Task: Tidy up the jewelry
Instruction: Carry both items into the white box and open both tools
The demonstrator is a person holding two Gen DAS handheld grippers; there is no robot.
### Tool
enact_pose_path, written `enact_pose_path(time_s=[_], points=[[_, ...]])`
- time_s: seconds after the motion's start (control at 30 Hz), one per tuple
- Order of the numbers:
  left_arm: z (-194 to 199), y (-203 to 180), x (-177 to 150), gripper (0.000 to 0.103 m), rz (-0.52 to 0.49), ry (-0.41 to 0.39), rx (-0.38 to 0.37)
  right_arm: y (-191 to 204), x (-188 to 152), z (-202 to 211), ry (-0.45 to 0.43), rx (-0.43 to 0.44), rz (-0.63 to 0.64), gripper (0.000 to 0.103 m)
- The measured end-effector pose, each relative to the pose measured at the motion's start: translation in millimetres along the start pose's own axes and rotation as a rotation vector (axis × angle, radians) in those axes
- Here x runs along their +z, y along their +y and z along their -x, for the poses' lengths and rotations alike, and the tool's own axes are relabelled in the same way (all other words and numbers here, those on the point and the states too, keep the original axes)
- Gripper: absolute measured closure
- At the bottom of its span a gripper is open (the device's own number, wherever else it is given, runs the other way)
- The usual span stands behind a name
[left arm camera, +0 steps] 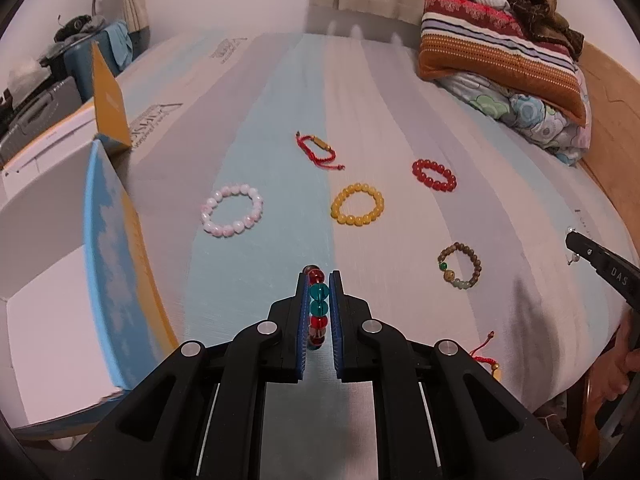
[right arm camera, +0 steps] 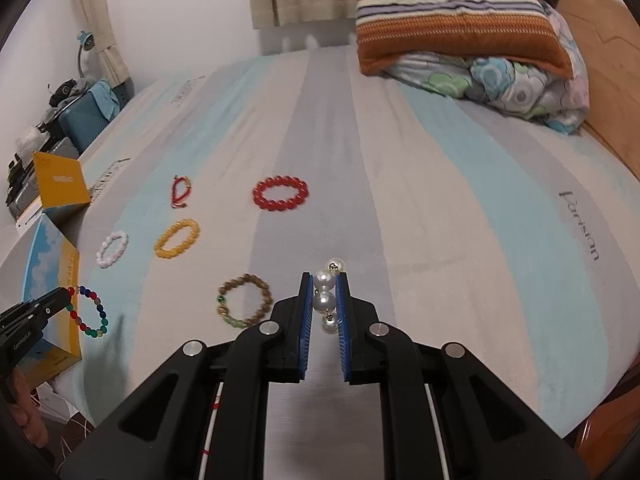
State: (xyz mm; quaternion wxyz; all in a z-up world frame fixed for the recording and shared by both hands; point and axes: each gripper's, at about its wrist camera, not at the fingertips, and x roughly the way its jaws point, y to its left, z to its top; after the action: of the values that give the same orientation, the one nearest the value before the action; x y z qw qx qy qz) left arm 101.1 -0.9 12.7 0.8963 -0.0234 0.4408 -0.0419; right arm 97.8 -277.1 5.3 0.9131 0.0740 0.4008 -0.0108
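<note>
My left gripper [left arm camera: 319, 280] is shut on a multicolour bead bracelet [left arm camera: 318, 303] and holds it above the striped bed; the bracelet also hangs from that gripper in the right wrist view [right arm camera: 89, 312]. My right gripper [right arm camera: 324, 280] is shut on a pearl piece [right arm camera: 325, 294]. On the bed lie a pink bracelet [left arm camera: 232, 215], a yellow bracelet [left arm camera: 357, 204], a red bead bracelet [left arm camera: 434, 174], a red cord bracelet [left arm camera: 318, 149], a brown bead bracelet [left arm camera: 459, 265] and a second red cord piece [left arm camera: 486, 354].
An open box with blue and yellow walls [left arm camera: 116, 264] stands at the bed's left edge, close to my left gripper. Folded blankets and a pillow [left arm camera: 504, 52] are stacked at the far right. A wooden bed frame [left arm camera: 612, 120] runs along the right.
</note>
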Motion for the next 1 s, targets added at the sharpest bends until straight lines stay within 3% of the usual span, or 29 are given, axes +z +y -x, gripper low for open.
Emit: enact_pose_path(time_s=[0.47,0.8,1.0], points=[[57.5,32.2,21.4,0.094,0.017,-0.091,0.042,81.8,16.5,27.8,-0.046,0.068,0.102,0.092],[99.8,103.6,24.0,0.094,0.094,-0.144,0.108,179.9,19.9,41.7,-0.069,0.164,0.223,0.092],[115.5,160.0,16.2,0.094,0.164,-0.133,0.192,244.5,16.8,47.7,-0.071,0.228,0.298,0.092]])
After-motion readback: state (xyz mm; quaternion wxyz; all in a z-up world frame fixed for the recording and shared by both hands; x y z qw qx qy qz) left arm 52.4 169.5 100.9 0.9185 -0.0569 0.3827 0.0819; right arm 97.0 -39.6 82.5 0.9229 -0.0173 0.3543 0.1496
